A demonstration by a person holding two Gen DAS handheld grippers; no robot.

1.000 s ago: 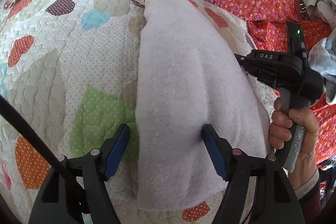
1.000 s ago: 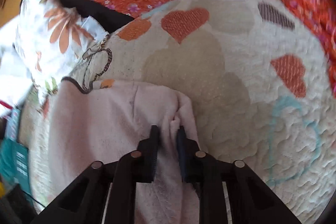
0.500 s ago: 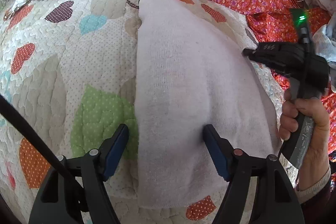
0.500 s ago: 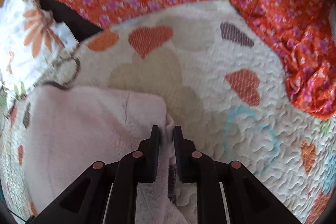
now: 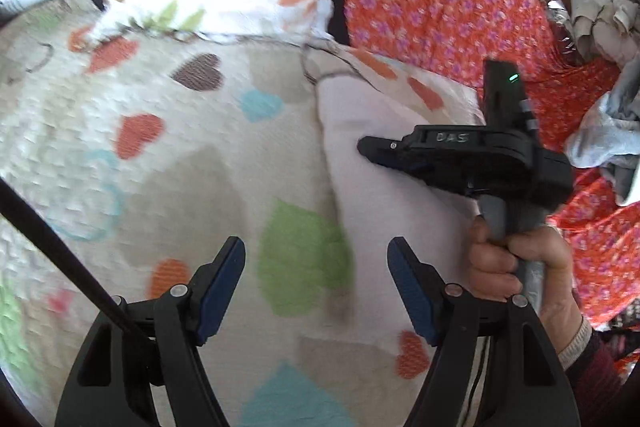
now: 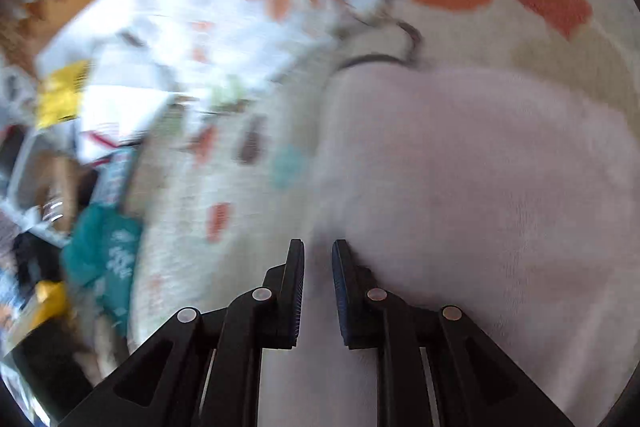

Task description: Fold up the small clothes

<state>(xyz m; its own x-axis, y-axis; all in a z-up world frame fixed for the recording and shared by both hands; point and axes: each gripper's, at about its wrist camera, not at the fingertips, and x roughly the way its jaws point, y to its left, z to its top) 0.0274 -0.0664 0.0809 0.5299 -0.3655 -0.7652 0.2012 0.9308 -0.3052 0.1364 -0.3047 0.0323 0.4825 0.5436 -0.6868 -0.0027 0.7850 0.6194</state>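
Mid-fold: my right gripper (image 6: 318,259) is nearly closed, apparently pinching the fluffy pale-pink garment (image 6: 480,187), though blur hides contact. My left gripper (image 5: 316,267) is spread, empty over the heart-print quilt (image 5: 160,167). Next I'd lay and flatten the fold.

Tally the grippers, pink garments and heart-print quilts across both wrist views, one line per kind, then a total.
grippers: 2, the left gripper and the right gripper
pale pink garment: 1
heart-print quilt: 1
total: 4
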